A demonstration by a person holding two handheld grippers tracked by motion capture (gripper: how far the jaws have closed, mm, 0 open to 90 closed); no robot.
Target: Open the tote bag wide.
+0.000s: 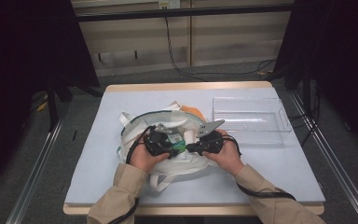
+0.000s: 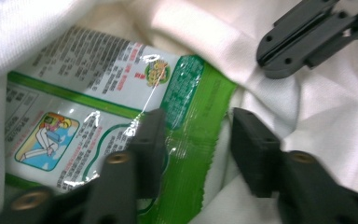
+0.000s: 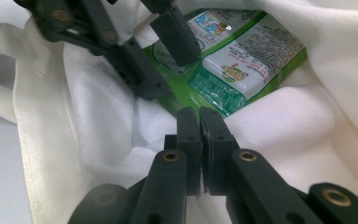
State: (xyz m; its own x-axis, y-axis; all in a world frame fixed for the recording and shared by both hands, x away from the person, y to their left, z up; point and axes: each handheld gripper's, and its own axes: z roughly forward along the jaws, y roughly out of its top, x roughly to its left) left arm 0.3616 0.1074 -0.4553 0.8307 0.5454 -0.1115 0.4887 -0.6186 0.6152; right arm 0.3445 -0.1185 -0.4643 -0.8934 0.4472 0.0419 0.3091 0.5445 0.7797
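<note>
We see both hands low over the middle of the table (image 1: 98,154), forearms in tan sleeves (image 1: 121,186) coming in from the bottom of the high view, wrists angled inward so the two grippers face each other over a white cloth bag (image 1: 186,161).

The left gripper (image 2: 196,140) points into the bag's mouth. Its jaws stand apart, with the green sealed edge of a snack packet (image 2: 98,102) between them. One jaw lies over the packet's face, the other sits on white cloth just beside the green edge. We don't see the pads pressing the packet.

The right gripper (image 3: 199,135) sits just opposite, jaws pressed together. They pinch the bag's cloth at the rim of the opening, just below the packet. In the left gripper view it shows upper right, closed on a fold of cloth.

The packet lies inside the bag, green and white, printed text and a small cartoon panel on it. In the high view it is just a green speck between the grippers.

Hard to tell: the packet's far end is tucked under cloth, its print is too small to read, and the bag's depth is hidden. An orange bit (image 1: 192,111) pokes out behind the bag; we can't say what it is. A clear plastic tray (image 1: 279,128) stands to the right, well apart.
</note>
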